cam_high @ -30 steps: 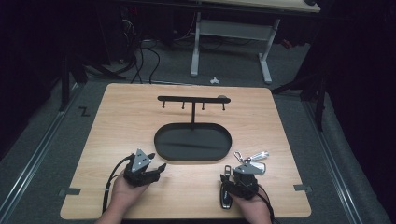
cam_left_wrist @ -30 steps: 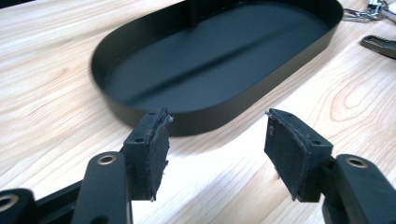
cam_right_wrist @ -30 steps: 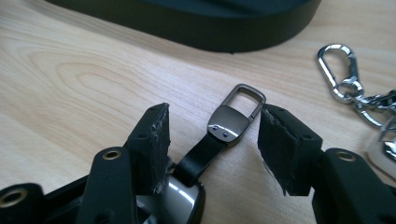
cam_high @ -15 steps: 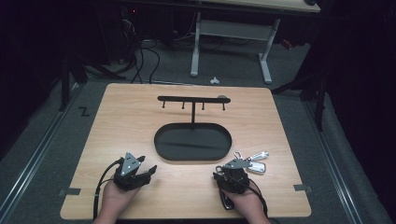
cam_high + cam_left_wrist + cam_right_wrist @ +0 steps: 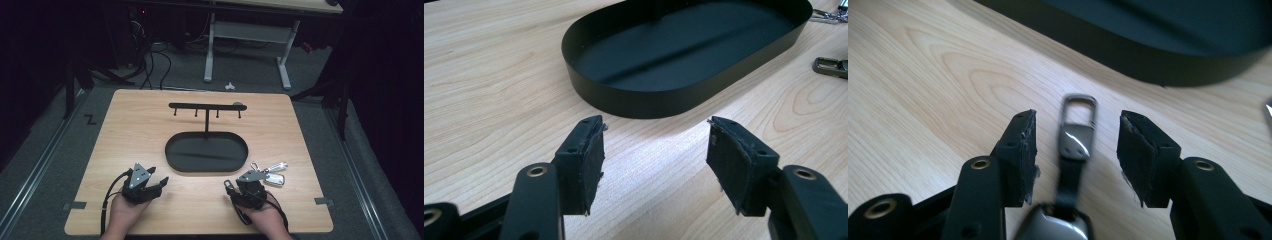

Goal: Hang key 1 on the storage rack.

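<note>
the right gripper [image 5: 1075,137] hovers low over the near right part of the counter [image 5: 130,130], its fingers [image 5: 1020,150] released and set either side of a black key strap [image 5: 1075,142] with a metal clasp; nothing is pinched yet. the strap lies flat on the wood, just near of the oval black tray [image 5: 206,152], with its loop end pointing toward the tray wall. the left gripper [image 5: 654,155] rests near the tray's near left side, fingers also released and empty. a bunch of keys with a silver fob [image 5: 270,172] sits just right of the tray, beside the right gripper. behind the tray stands a black hook rack [image 5: 206,107], its pegs bare.

the likely trouble: the strap is thin and lies flat, so the fingers may close above it and scrape wood instead, or catch only the smooth clasp, which could slip out. the right gripper view is blurred, suggesting motion; closing while moving could nudge the strap aside or against the tray wall.
</note>
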